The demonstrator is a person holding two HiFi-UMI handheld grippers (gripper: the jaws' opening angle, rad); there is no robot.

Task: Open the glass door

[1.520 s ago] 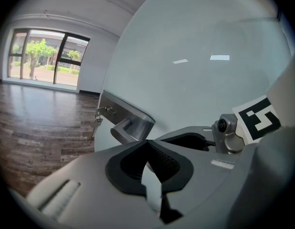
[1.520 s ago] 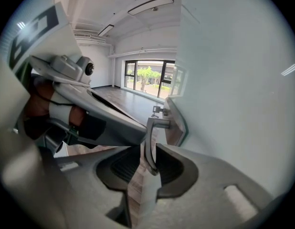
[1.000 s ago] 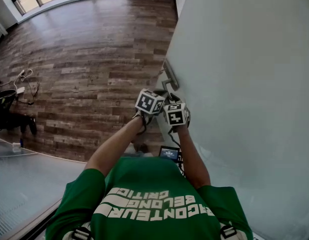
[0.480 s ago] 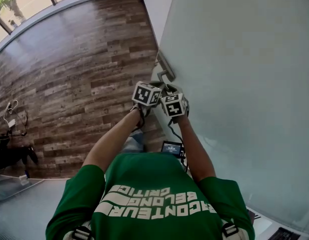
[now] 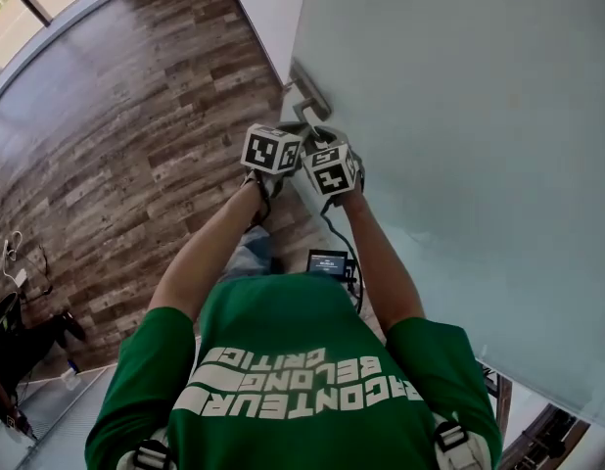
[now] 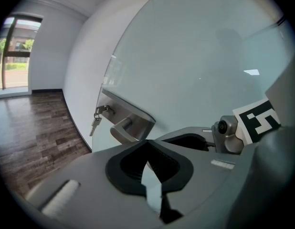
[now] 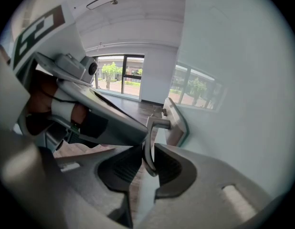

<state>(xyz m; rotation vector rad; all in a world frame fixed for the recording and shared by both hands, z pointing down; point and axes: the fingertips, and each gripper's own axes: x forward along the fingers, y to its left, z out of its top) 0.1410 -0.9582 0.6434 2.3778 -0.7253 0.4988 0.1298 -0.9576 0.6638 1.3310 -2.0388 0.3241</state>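
The person in the green shirt (image 5: 293, 370) stands close against the frosted glass door (image 5: 459, 116), both arms stretched forward to its edge. The door fills the right side of the room from the head view, and its metal lock plate (image 7: 175, 123) sits at the near edge, with the wooden floor (image 5: 116, 116) running off to the left.

The right gripper (image 7: 148, 151) has the door handle (image 7: 159, 124) in its jaws. The lever's stem comes out from the plate, bends and drops down between the two dark pads. They sit tight on either side of it, and from this angle they seem to be clamped on it, though the wide lens makes the contact on the left pad hard to judge.

The left gripper (image 6: 148, 144) rests just beside the right one, its body touching or nearly touching it. Its jaws are drawn together at the tips with nothing between them. It points at the same lock plate from slightly lower, and the handle lies just beyond its tips. A small bunch of keys (image 6: 96, 123) hangs from the lock on the plate's left end.

A small lit screen (image 5: 328, 263) hangs at the person's waist, below the arms. A tall window (image 7: 119, 75) shows daylight and trees at the far end of the room.
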